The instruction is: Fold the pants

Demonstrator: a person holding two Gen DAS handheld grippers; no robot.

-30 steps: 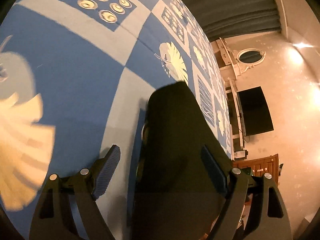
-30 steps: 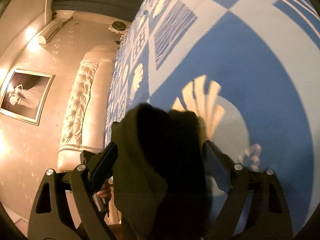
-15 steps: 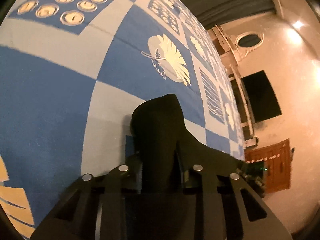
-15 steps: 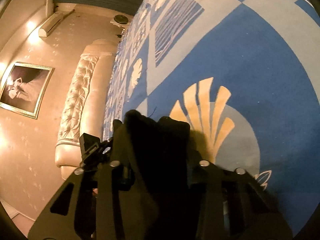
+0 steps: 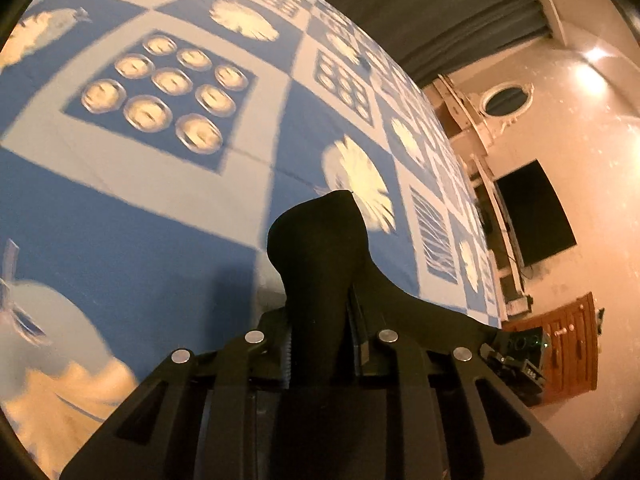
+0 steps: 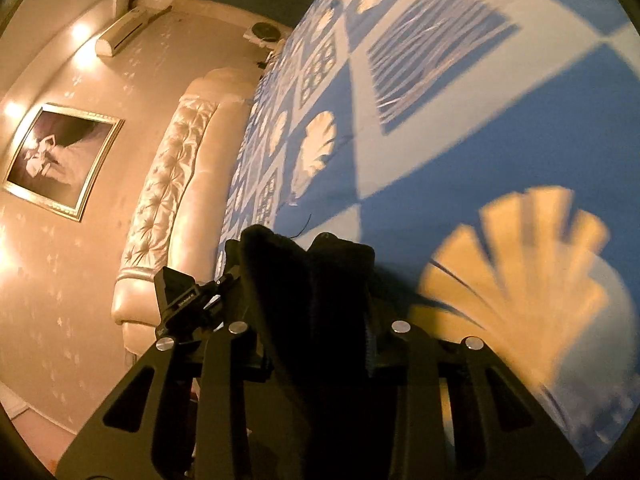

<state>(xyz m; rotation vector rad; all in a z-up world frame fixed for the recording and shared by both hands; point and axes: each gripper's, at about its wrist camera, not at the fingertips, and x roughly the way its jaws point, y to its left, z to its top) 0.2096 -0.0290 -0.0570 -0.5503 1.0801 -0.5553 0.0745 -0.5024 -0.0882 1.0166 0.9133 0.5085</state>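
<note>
Pants (image 5: 320, 248) are bunched above the blue patterned bed (image 5: 160, 208), left gripper (image 5: 320, 344) and right gripper (image 6: 316, 344) having just clamped onto the dark fabric, so folding's barely begun.

The blue patterned bedspread (image 5: 168, 216) lies flat and bare ahead of both grippers, giving wide free room. Black pants (image 5: 320, 248) bunch up directly in front. The tufted headboard (image 6: 168, 208) bounds one side; a wooden cabinet (image 5: 568, 344) stands off the other.
</note>
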